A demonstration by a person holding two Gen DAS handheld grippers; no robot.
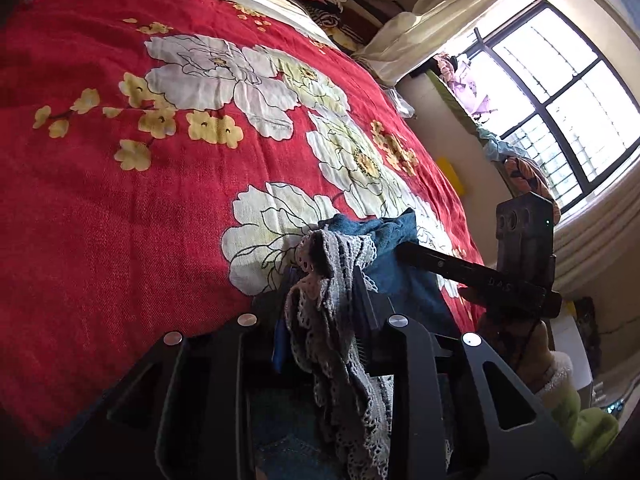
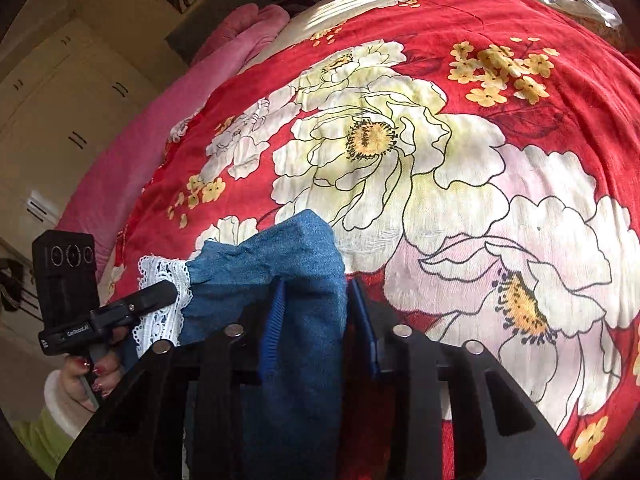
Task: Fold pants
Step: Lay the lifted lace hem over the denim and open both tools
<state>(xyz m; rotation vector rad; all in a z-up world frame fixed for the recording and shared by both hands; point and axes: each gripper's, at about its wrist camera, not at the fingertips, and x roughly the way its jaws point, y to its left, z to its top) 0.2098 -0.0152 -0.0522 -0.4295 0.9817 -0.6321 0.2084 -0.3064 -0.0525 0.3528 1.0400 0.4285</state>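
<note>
Pants (image 2: 280,264) betw both tongs, over bedspread (image 2: 460,184); window (image 1: 560,92) right.

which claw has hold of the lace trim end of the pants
The left claw: white lace bunches between its fingers. The right claw pinches only plain blue denim of the pants.

The blue denim pants (image 2: 304,256) look like matt, slightly fuzzy woven cloth, trimmed with openwork white lace (image 2: 164,292). The red floral bedspread (image 1: 120,200) is coarse matt weave. The black left gripper (image 1: 324,320) is matt plastic with shiny metal pins and ribbed blue pads (image 2: 272,320).
</note>
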